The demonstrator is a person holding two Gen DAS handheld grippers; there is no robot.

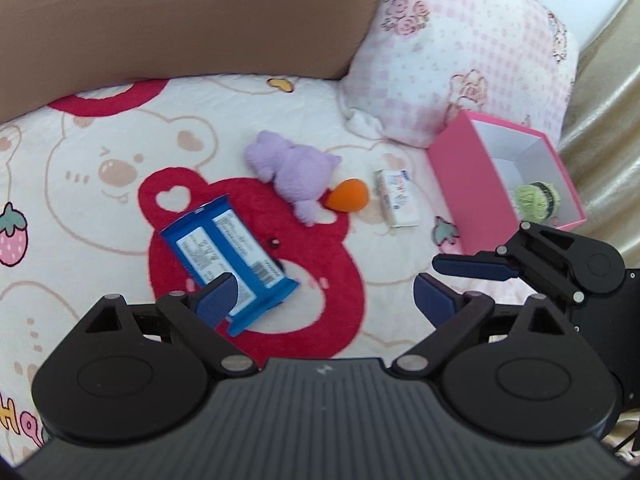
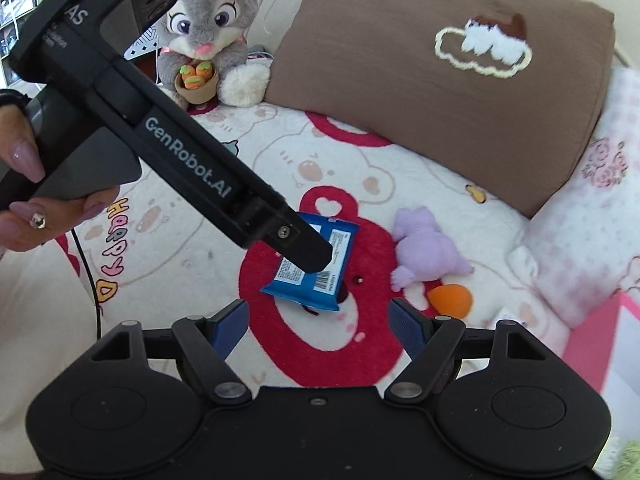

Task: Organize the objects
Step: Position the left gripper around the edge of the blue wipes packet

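The blue packet [image 1: 230, 258] lay mid-blanket [image 1: 100, 220], with nothing gripped: the left gripper [image 1: 320, 300] was spread wide above it, the right gripper [image 2: 320, 326] partly spread. A purple plush [image 1: 290, 170], orange sponge [image 1: 347, 199] and small carton [image 1: 397, 198] were strewn toward the pink box [image 1: 460, 184] at the right edge.

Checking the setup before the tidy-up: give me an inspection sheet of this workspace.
Surface: bear-print blanket on a bed.
Job's things: blue packet, purple plush, orange sponge, small white box lie loose; green yarn ball sits inside the pink box.
Clutter: nothing seen.
Grippers: left gripper open, empty, near the packet; right gripper open, empty.
Cables: black cable beside the person's hand.
Surroundings: brown pillow, pink checked pillow, rabbit plush.
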